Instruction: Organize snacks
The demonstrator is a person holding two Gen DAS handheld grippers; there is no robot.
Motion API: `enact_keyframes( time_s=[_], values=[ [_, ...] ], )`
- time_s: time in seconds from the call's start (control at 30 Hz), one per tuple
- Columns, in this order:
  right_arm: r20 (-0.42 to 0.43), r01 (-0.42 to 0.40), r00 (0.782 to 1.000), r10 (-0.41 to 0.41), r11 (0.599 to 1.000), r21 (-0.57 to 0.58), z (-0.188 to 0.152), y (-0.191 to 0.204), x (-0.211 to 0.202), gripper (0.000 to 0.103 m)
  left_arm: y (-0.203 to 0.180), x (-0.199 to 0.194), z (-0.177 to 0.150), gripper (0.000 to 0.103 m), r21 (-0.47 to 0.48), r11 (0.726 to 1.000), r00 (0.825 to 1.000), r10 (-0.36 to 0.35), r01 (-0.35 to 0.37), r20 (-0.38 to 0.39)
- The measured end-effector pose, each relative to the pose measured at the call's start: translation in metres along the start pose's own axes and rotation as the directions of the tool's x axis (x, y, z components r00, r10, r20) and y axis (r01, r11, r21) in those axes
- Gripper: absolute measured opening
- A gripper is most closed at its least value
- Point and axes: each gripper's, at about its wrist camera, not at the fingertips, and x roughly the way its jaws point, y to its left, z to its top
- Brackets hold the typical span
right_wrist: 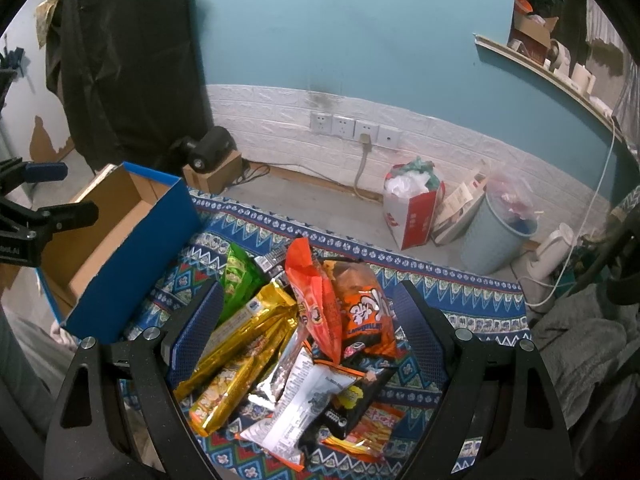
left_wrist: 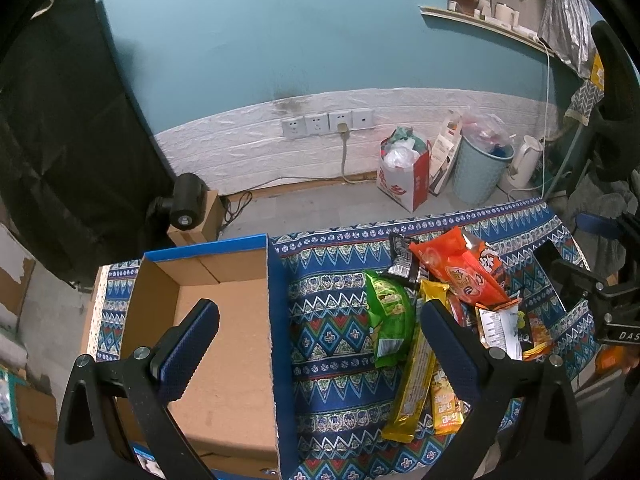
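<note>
Both grippers hovered with fingers spread, holding nothing: the left gripper [left_wrist: 320,344] straddled the cardboard box's [left_wrist: 224,320] blue wall, the right gripper [right_wrist: 308,328] above the snack pile [right_wrist: 296,344].

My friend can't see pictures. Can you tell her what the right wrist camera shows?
A pile of snack packets lies on a blue patterned cloth, with the open right tongs hanging just above it, holding nothing. A green packet sits at the pile's left edge, near an empty cardboard box. Behind are a blue wall and a bin.
</note>
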Motion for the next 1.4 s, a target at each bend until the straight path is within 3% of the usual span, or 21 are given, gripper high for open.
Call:
enact_keyframes(
  time_s=[0.73,1.4],
  values=[
    [-0.009,0.003,1.000,-0.003,1.000,-0.002,0.000,0.000,0.002,0.085,0.000,-0.001,-0.001,0.102,0.000,1.000,1.000,0.000,0.000,0.005],
    [-0.042,0.021,0.999,-0.020,0.999,0.040,-0.005,-0.012,0.008,0.085,-0.008,0.015,-0.003,0.102,0.011,1.000,0.999,-0.006,0.007,-0.036]
  ],
)
